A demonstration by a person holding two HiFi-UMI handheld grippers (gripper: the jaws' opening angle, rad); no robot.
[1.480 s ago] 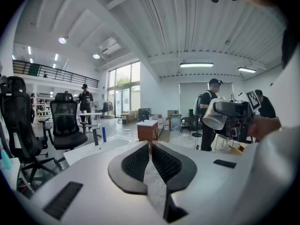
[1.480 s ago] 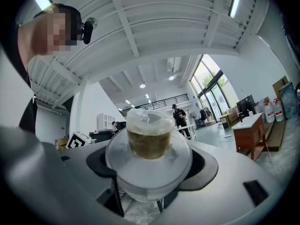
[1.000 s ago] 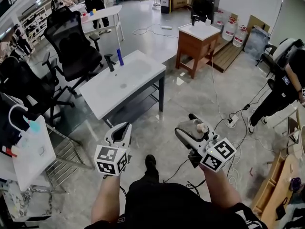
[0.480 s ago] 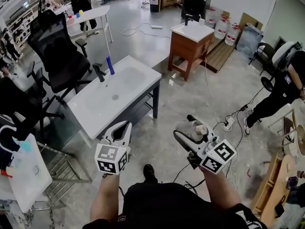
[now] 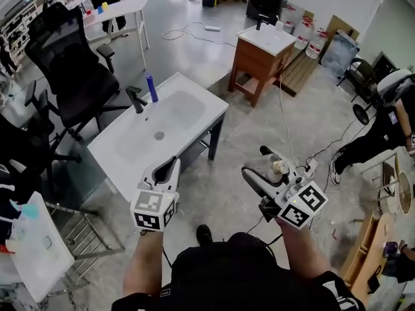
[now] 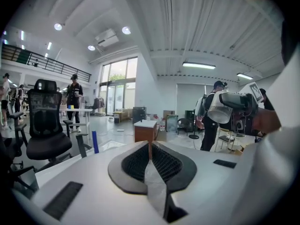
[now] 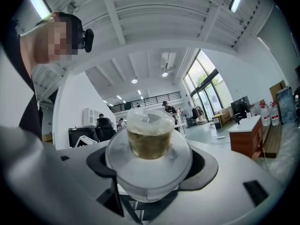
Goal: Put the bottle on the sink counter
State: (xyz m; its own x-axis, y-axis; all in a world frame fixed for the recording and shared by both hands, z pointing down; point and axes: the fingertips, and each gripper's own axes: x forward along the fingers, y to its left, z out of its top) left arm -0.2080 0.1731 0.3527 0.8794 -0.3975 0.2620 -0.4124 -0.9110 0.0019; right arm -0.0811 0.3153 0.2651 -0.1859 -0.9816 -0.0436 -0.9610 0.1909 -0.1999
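One white sink counter (image 5: pixel 113 161) stands ahead of the person, nearer and fuller in the head view than a second ago. The approach is under way; the set-down has not begun. Right gripper (image 5: pixel 258 162): jaws clamped on the clear bottle (image 7: pixel 149 139), carried in the air well apart from the counter, hold unchanged. Left gripper (image 5: pixel 172 164): jaws closed together on nothing. A dark faucet (image 5: pixel 136 99) and a small blue bottle (image 5: pixel 152 88) occupy the counter's far rim. In my judgement, the near rim suits placement.
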